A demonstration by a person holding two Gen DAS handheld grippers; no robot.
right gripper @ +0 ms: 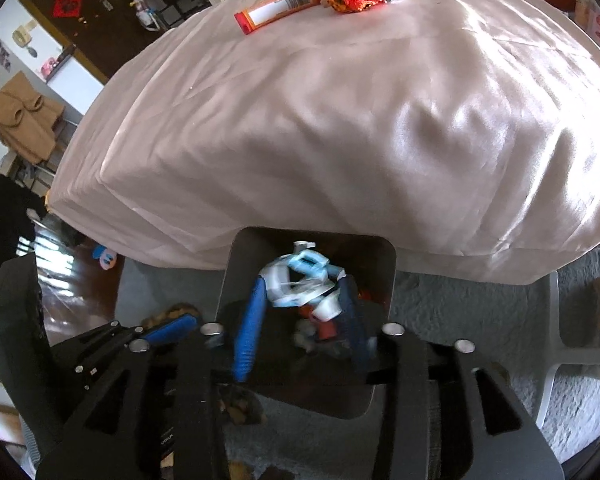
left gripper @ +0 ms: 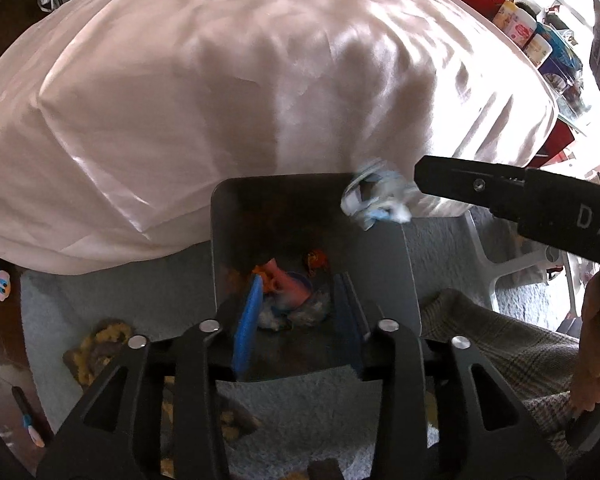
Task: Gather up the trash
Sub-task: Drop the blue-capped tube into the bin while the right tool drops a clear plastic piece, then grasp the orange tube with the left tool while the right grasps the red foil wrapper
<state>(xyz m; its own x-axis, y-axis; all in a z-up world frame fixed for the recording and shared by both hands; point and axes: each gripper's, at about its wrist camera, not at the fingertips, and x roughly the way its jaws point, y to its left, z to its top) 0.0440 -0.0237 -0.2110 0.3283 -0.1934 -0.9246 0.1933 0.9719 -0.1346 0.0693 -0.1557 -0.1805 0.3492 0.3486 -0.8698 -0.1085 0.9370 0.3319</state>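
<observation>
The right gripper pinches a crumpled wrapper over the bin, near its far rim. Let go too soon and it may hit the rim and fall on the rug. The left gripper is open, holding nothing

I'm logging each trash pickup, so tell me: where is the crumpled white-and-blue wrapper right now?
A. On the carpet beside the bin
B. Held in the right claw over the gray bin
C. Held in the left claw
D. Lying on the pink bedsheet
B: the right claw grips the crumpled wrapper above the open gray bin, not on the bedsheet.
</observation>
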